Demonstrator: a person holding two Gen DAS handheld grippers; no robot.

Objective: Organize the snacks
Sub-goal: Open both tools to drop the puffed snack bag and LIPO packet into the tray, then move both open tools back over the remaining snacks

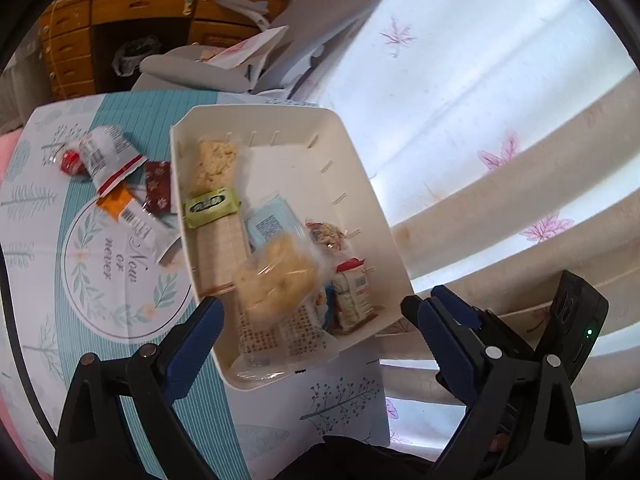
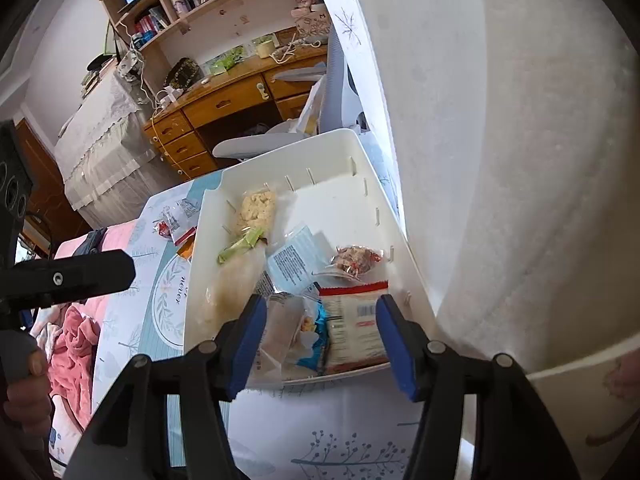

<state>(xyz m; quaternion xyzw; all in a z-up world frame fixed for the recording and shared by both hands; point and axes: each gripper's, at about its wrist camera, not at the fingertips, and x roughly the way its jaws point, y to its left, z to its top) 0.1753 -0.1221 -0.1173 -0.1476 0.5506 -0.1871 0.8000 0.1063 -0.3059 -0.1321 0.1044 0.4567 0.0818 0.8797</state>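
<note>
So the big thing here is the round table with the teal leaf-print cloth, and on it sits the white rectangular plastic bin, already loaded with most of the snacks. In the left wrist view a few are not in yet, lying on the cloth at about 10 o'clock from the bin: a white foil packet with a red edge, an orange packet, a dark red patterned packet and a small red-wrapped sweet. The blurry puffy yellow snack in clear wrap looks like it's dropping into the bin at roughly 6 o'clock, so I'd guess this is a release. To do it well, I'd let it settle flat beside the white packet with red print instead of piling up, then go for the loose ones. The left gripper is spread wide, touching nothing. The right gripper is also spread wide, empty, hovering over the bin's near end.
</note>
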